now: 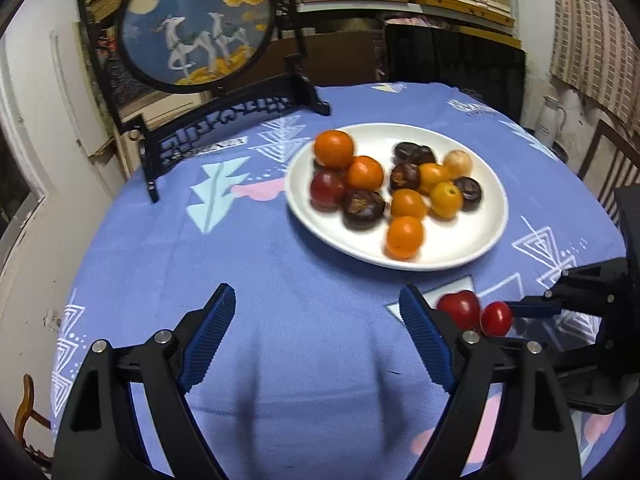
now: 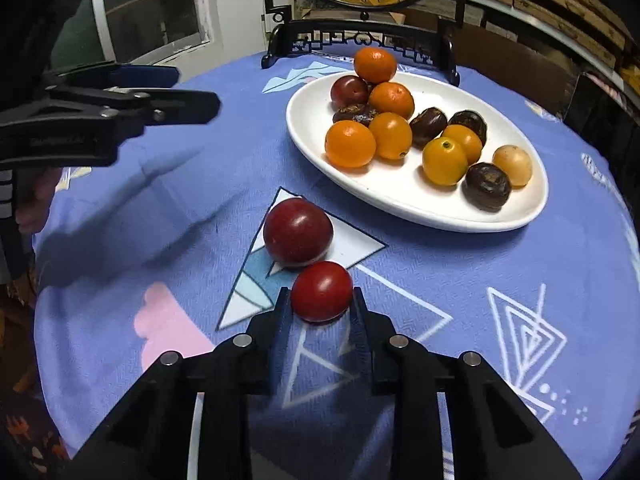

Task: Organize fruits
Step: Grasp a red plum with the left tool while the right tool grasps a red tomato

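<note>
A white oval plate (image 1: 472,240) holds several orange fruits (image 1: 404,237), dark brown ones (image 1: 362,209), a dark red one and a pale one. On the blue tablecloth in front of the plate lie a larger dark red fruit (image 2: 298,231) and a small red fruit (image 2: 321,291), touching each other. My right gripper (image 2: 320,296) is shut on the small red fruit, one finger on each side, down at the cloth. My left gripper (image 1: 316,296) is open over bare cloth with nothing between its fingers, just left of the two red fruits (image 1: 460,307).
A round embroidered screen on a black stand (image 1: 192,28) stands at the table's back edge, behind the plate. Shelves of boxes fill the wall beyond. A white jug (image 1: 550,120) and a wooden chair sit off the table's right side. The round table's edge curves close on both sides.
</note>
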`<move>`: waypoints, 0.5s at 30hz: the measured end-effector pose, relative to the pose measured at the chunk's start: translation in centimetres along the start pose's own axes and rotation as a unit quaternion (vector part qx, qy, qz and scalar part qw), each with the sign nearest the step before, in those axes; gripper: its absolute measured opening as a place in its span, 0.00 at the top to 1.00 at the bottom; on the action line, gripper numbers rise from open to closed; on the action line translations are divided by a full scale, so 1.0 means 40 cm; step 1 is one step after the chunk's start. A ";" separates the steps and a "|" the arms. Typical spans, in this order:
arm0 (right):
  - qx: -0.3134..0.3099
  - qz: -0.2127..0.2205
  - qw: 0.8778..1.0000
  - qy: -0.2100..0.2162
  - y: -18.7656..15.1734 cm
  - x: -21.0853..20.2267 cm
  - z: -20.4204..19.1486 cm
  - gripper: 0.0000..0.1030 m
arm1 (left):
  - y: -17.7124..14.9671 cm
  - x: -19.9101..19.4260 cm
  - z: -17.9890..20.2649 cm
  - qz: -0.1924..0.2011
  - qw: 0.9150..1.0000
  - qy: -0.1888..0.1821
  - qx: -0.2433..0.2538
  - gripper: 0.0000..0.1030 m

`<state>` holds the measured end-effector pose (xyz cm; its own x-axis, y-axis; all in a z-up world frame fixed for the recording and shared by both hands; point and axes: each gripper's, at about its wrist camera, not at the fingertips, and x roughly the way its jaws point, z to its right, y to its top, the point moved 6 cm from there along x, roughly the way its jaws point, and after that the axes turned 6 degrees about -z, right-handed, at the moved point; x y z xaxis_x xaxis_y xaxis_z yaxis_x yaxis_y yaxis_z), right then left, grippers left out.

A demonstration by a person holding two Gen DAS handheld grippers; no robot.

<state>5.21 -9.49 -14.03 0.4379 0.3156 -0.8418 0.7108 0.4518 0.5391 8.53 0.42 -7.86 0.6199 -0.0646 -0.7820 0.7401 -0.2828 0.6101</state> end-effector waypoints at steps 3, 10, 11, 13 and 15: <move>0.016 0.014 1.000 0.002 -0.013 -0.037 0.023 0.71 | -0.002 0.005 0.056 -0.003 1.000 -0.017 0.024 0.21; 0.049 0.031 0.998 -0.008 -0.052 -0.085 0.081 0.71 | -0.019 0.069 0.195 -0.030 0.997 -0.040 0.067 0.21; 0.050 0.031 0.998 -0.007 -0.056 -0.086 0.083 0.71 | -0.018 0.081 0.202 -0.034 0.997 -0.041 0.064 0.21; 0.052 0.031 0.998 -0.004 -0.061 -0.087 0.084 0.71 | -0.016 0.099 0.212 -0.040 0.996 -0.045 0.062 0.29; 0.054 0.033 0.998 -0.002 -0.063 -0.086 0.086 0.71 | -0.018 0.116 0.221 -0.054 0.995 -0.060 0.061 0.47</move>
<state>3.79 -14.57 -12.60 0.4871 0.3388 -0.8049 0.7355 0.3378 0.5873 8.55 -8.12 -13.05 0.4974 -0.1384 -0.8564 0.7591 -0.4085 0.5068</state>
